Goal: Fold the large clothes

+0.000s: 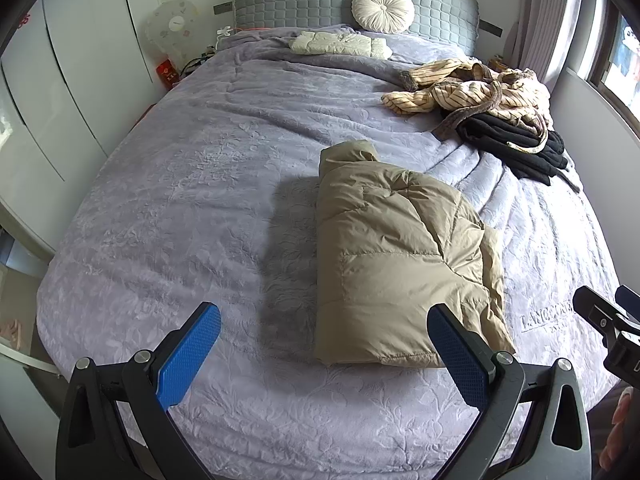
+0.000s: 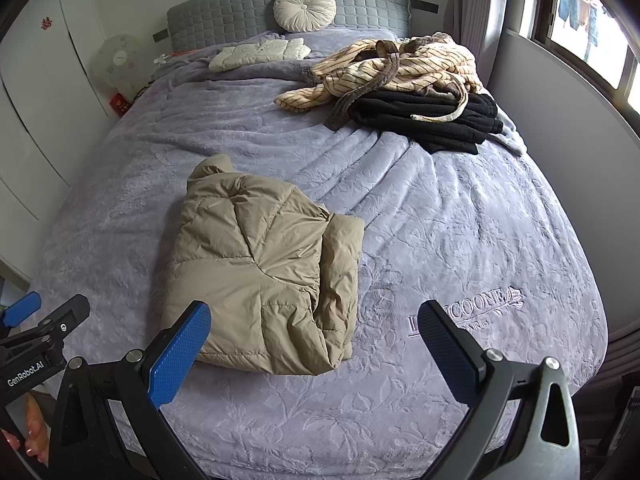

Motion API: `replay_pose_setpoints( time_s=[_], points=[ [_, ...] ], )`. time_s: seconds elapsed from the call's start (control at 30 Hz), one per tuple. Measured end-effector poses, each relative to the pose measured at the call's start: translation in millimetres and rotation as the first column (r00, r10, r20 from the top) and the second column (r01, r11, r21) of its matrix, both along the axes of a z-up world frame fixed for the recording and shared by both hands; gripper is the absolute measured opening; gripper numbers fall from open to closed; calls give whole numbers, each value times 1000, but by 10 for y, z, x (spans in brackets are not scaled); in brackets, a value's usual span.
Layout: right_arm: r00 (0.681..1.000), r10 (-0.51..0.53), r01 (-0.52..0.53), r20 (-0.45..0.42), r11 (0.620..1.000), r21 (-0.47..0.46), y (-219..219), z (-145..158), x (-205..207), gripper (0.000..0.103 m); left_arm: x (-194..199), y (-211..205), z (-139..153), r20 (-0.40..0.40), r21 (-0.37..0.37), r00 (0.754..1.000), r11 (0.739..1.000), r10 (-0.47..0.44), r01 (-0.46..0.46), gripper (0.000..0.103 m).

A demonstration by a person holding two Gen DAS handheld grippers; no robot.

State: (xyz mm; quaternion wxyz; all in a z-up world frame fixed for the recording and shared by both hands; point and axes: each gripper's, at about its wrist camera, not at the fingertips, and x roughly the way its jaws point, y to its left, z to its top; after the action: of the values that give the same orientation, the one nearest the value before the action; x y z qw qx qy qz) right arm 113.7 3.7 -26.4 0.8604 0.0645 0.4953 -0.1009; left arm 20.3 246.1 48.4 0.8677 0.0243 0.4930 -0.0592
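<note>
Across the wide lavender bedspread [image 1: 168, 208] we have the tan puffer jacket [image 1: 396, 256] lying partly folded near the foot of the bed, its long axis running from us toward the grey headboard [image 1: 356, 0], collar end away. Well beyond it, by the window side, a striped robe [image 1: 472, 88] is heaped on a black garment [image 1: 516, 144], not yet folded by our reading. From our left gripper [image 1: 324, 344] the jacket sits ahead and to the right, its near hem just beyond the right-hand finger; from our right gripper [image 2: 316, 348] it lies ahead and to the left, hem close to the left-hand finger. Both seem about equally near. We hold both tools low over the foot of the bed, level, pointing up the bed, jaws spread wide with nothing between them. We judge the next fold would bring the near hem toward the collar.
</note>
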Motion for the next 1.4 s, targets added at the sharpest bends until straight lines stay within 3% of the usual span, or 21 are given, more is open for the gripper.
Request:
replay_pose_setpoints(
  time_s=[1.4],
  points=[
    [1000,0,0,0,1000,-4,13,-1,16,103,60,-48,-20,-8,-1,1000,1000,-17,17,103]
  ],
)
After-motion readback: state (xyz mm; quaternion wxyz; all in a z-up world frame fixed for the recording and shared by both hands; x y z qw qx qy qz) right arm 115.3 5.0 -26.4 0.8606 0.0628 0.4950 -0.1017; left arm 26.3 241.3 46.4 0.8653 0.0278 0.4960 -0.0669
